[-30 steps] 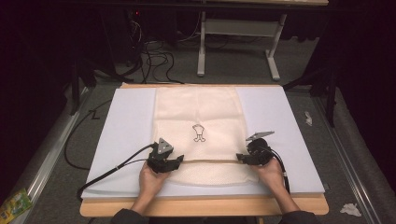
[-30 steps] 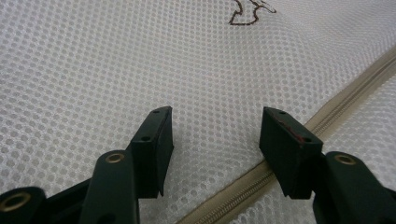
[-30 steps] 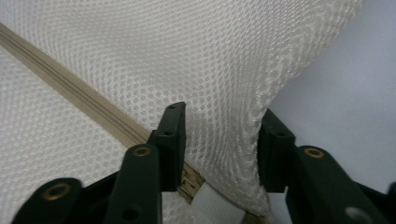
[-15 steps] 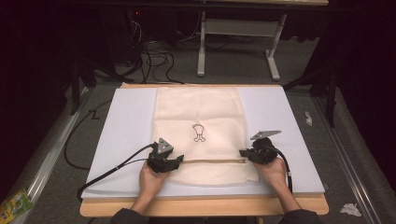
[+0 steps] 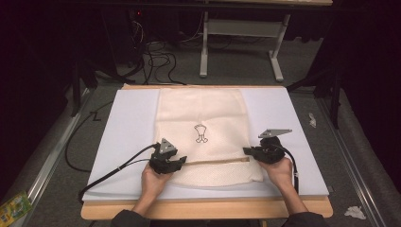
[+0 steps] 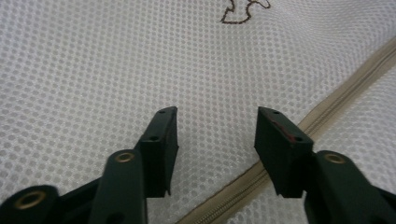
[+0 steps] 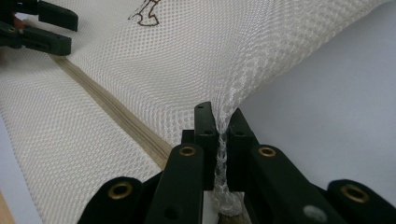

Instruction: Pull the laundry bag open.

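A cream mesh bag (image 5: 203,118) lies flat on a white board, with a small brown logo (image 5: 201,133) and a tan zipper (image 5: 217,161) running across its near part. My left gripper (image 5: 182,161) rests at the zipper's left end. Its jaws (image 6: 217,112) are open and have just been closing, with mesh lying between them unpinched and the zipper (image 6: 345,88) beside the right jaw. My right gripper (image 5: 247,151) sits at the bag's right edge. In the right gripper view it (image 7: 219,112) is shut on a bunched fold of mesh (image 7: 223,140) near the zipper (image 7: 107,106).
The white board (image 5: 132,123) lies on a wooden table (image 5: 203,208). Black cables (image 5: 118,168) trail from the left gripper off the board's left side. A desk frame (image 5: 241,42) and floor cables stand beyond. Paper scraps (image 5: 354,212) lie on the floor at right.
My right gripper has shifted slightly to the right at the bag's edge. The left hand has stayed where it was.
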The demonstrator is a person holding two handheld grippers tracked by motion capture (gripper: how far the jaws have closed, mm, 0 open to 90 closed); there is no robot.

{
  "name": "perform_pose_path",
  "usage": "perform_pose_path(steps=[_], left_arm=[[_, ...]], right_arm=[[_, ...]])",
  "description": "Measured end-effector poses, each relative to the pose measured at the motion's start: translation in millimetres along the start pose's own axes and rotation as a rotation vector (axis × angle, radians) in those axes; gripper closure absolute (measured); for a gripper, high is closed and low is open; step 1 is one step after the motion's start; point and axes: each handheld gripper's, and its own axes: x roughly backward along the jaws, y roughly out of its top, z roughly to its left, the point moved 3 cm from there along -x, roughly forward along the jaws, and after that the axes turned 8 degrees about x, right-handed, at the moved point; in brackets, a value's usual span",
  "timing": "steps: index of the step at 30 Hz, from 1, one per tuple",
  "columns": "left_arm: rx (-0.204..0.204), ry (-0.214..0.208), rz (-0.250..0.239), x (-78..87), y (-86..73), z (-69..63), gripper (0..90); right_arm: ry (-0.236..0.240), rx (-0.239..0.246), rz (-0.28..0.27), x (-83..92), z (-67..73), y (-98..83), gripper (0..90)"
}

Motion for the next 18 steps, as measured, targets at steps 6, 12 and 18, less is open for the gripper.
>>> perform_pose_path(steps=[6,12,18], left_arm=[[-0.021,-0.025,0.005,-3.4,6.6,-10.7,56.0],[-0.026,-0.071,-0.003,-8.8,20.3,-28.2,55.9],[-0.037,-0.097,0.0,-13.7,27.5,-38.2,56.0]], right_arm=[[0.007,0.003,-0.001,0.4,-0.3,0.8,87.7],[0.011,0.0,-0.006,1.2,-0.6,1.1,87.7],[0.019,-0.008,-0.011,2.3,-0.9,1.8,87.7]])
